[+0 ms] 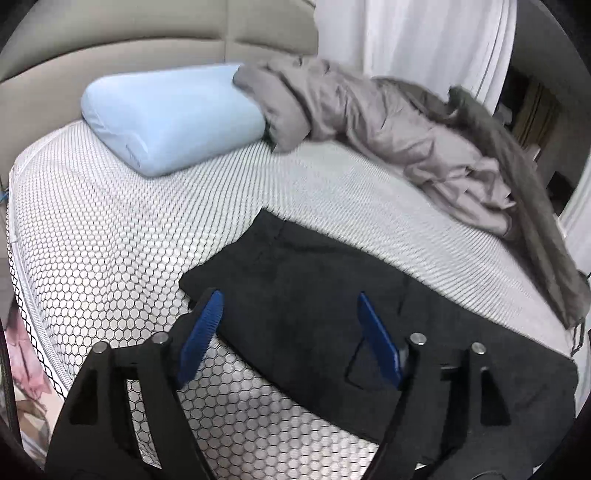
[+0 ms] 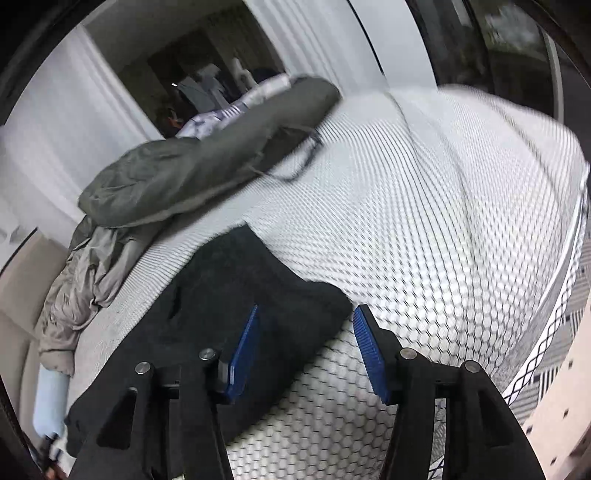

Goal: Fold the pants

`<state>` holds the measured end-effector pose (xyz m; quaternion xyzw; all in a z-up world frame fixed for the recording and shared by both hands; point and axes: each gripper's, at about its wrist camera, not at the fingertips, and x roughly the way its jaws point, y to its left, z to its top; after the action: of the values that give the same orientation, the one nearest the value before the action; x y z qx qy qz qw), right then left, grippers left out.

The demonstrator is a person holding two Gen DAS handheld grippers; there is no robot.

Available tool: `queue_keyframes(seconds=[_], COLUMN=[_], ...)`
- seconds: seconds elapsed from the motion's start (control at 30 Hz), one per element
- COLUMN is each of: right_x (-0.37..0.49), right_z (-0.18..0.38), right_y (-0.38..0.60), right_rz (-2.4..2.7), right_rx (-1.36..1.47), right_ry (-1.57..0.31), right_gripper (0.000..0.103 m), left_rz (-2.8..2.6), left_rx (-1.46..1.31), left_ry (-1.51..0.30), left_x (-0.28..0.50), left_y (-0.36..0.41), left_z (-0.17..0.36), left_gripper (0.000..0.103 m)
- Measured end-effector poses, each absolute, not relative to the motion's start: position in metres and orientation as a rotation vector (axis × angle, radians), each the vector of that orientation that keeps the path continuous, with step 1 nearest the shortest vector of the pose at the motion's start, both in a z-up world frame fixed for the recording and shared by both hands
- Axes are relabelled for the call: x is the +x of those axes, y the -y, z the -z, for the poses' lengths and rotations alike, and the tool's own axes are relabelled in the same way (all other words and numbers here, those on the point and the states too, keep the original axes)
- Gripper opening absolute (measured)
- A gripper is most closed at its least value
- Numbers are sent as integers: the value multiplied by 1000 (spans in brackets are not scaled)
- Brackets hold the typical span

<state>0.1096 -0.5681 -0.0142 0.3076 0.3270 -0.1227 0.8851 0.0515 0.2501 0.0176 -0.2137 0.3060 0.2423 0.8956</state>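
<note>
Pants (image 1: 295, 291), black, lie flat on the honeycomb-patterned mattress cover (image 1: 92, 258), already doubled into a compact dark slab. In the left wrist view we see them filling the lower middle and running off toward 4 o'clock; one squared corner points toward 9 o'clock. In the right wrist view the same pants (image 2: 236, 295) stretch from 8 o'clock up to a rounded end near centre.

We note the left gripper (image 1: 290, 306) pitched downward above the fabric, jaws standing well apart, nothing between them. Its blue pads (image 1: 380, 339) hang clear of the cloth; one pad sits over the pants' left edge, the other over the dark panel. We see no contact.

We note the right gripper (image 2: 306, 325) likewise tilted down and rolled, so the bed slopes across its view. Its jaws are parted with nothing clamped; the left pad (image 2: 243, 350) is over the pants' end, the right pad over bare mattress cover (image 2: 443, 240).

Farther out, at 11 o'clock in the left view, a pale blue pillow (image 1: 173, 122) rests against the beige headboard (image 1: 147, 40). A rumpled grey blanket (image 1: 406, 133) lies from 12 to 3 o'clock, touching the pillow. White curtains (image 1: 424, 33) hang behind it. Both views are motion-blurred.
</note>
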Motion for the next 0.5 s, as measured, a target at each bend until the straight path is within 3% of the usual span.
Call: queue_keyframes(seconds=[0.13,0.23,0.5], right_x=[111,125,171], right_z=[-14,-28,15], right_y=[542,511,410], right_rz=[256,230,27], right_rx=[515,408,234], right_ry=[-627,-615,-813], right_gripper=[55,65,65], left_rz=[-395,-269,18], left_rx=[-458,-387,-269], left_ry=[-619,-634,-761], left_x=[56,70,123], left_y=[-223,-179,-31], left_z=[-27,-29,6], left_gripper=[77,79,80])
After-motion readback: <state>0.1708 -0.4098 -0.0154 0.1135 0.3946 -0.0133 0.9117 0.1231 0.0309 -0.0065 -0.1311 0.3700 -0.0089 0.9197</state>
